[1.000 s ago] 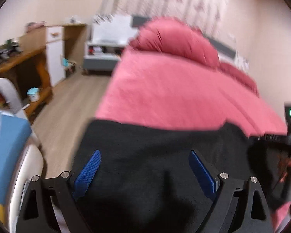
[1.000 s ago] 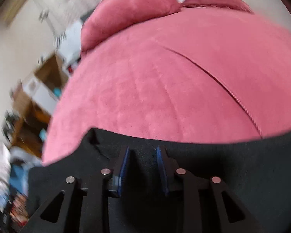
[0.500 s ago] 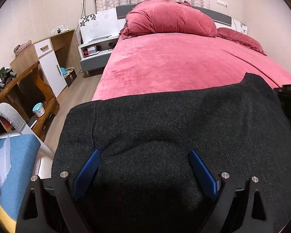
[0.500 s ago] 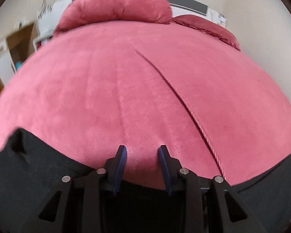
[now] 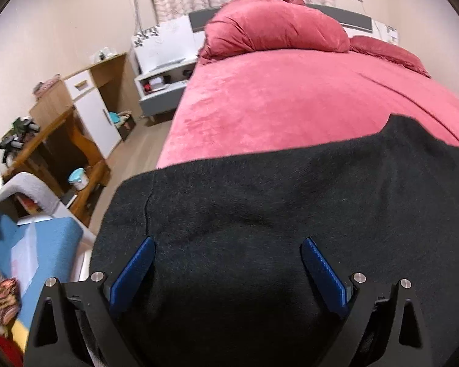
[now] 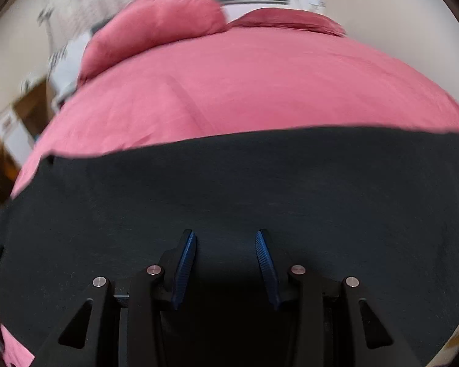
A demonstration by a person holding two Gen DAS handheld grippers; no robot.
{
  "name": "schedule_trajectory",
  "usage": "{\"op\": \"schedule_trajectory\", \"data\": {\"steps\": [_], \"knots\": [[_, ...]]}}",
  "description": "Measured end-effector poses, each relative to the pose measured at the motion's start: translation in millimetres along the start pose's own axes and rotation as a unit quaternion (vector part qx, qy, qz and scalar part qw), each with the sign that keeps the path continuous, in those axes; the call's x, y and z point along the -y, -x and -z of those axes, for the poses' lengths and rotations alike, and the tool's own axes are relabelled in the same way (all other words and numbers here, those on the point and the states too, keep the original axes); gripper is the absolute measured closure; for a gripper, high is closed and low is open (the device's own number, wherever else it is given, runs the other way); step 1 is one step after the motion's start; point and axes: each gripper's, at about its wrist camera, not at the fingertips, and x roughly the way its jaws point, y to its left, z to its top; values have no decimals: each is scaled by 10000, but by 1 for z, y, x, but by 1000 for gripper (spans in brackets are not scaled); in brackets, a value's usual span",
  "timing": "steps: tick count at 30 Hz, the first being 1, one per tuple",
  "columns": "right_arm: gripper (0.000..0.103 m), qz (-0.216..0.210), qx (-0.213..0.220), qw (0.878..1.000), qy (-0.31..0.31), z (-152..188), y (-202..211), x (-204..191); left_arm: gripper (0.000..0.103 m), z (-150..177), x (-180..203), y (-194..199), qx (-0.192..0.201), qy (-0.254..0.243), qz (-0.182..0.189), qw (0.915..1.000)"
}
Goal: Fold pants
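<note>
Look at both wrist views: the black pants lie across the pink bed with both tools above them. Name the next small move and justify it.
Probably lower the right tool, whose jaws have just been opening, onto the black pants and close on a layer. Both tools stand open over the cloth with nothing gripped; the left tool is spread wide. The pants lie broad on the bed, so a fold needs a grip first.

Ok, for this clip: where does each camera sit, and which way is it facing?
Left wrist: on the left gripper, tilted down over the black pants toward the pillow; only its wide-open fingers show.
Right wrist: on the right gripper, same heading, blurred; its fingers stand apart, having just opened, gripping nothing.
Shared: pants, pink bed, pillow.
</note>
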Motion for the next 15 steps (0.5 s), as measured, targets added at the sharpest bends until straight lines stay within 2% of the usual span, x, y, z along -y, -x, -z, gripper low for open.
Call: {"op": "schedule_trajectory", "data": {"steps": [2,4,6,8,10,12,14,15], "knots": [[61,227,167,9986,-438,1,15,24,5,1,10,15,197,81,78,9997],[60,263,364,9956,-822,5,35,58,5,2,23,26,334,37,283,9990],[60,347,548,9920,-1081,15,53,80,5,4,40,27,274,-246,491,9981],[60,388,700,9835,-1622,26,72,117,5,11,58,21,149,-741,455,9961],[60,141,887,9646,-2481,41,93,163,5,18,64,13,65,-956,373,9947],[58,104,1113,9351,-3363,64,114,213,0,17,54,6,-77,-631,572,9963],[54,28,1330,9067,-4002,83,126,249,0,15,43,-2,-302,-291,828,9957],[52,66,1375,8892,-4363,94,132,269,0,16,43,-2,-303,-274,857,9955]]}}
